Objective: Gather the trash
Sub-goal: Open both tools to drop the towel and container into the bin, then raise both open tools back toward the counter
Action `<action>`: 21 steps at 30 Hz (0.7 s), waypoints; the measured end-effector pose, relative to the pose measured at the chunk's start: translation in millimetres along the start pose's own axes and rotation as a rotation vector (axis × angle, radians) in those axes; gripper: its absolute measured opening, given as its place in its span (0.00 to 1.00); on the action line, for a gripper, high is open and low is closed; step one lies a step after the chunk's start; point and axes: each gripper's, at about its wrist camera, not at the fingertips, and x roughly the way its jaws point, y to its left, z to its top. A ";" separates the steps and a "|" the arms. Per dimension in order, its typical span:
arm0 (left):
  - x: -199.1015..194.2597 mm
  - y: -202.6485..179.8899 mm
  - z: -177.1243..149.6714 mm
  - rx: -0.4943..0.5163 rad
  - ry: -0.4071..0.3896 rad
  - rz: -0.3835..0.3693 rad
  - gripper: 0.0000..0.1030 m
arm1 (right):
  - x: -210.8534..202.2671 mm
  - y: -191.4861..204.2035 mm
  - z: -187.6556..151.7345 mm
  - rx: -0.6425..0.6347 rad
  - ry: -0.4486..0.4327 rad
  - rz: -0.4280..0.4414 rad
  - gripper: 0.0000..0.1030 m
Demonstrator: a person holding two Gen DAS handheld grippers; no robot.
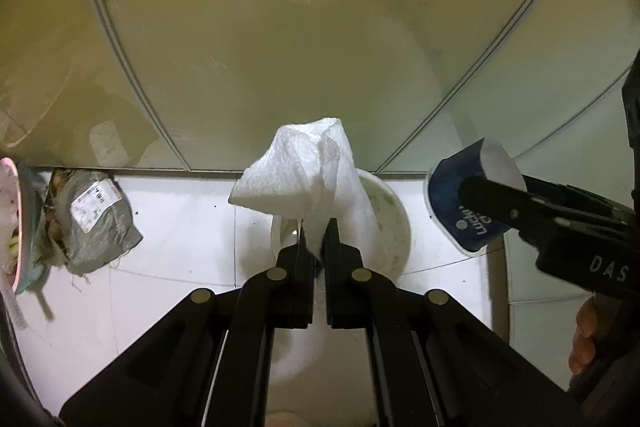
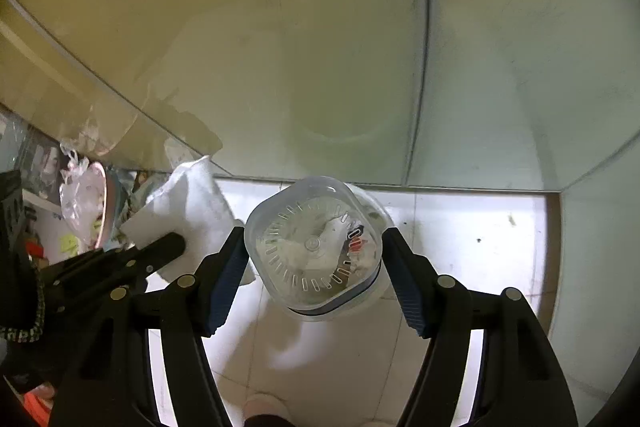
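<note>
White crumpled tissue (image 1: pixel 308 179) pinched in left tongs (image 1: pixel 318 235); right tongs (image 2: pixel 314 247) clamp a plastic cup (image 2: pixel 316 247).

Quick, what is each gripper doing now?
Left gripper: closed on a white paper towel.
Right gripper: closed on a blue cup.

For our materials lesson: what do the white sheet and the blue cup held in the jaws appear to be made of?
Paper towel: soft, matte, embossed tissue paper, judging by its dimpled texture and limp folds.
Blue cup: probably glossy coated paperboard, with printed lettering; its clear lid looks like see-through plastic, showing glints.
</note>
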 end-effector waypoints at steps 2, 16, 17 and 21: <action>18.4 -0.9 -3.4 0.015 0.004 0.003 0.02 | 13.5 -1.1 -3.2 -0.022 0.014 -0.006 0.63; 83.9 -14.7 -17.6 0.041 0.086 -0.016 0.44 | 36.8 -18.2 -11.9 -0.061 -0.007 -0.042 0.64; 81.9 -15.2 -18.0 0.039 0.083 -0.020 0.45 | 35.6 -19.8 -11.9 -0.057 -0.011 -0.041 0.64; 66.6 -15.7 -15.6 0.031 0.080 0.001 0.45 | 22.3 -20.8 -11.3 -0.047 -0.018 -0.041 0.64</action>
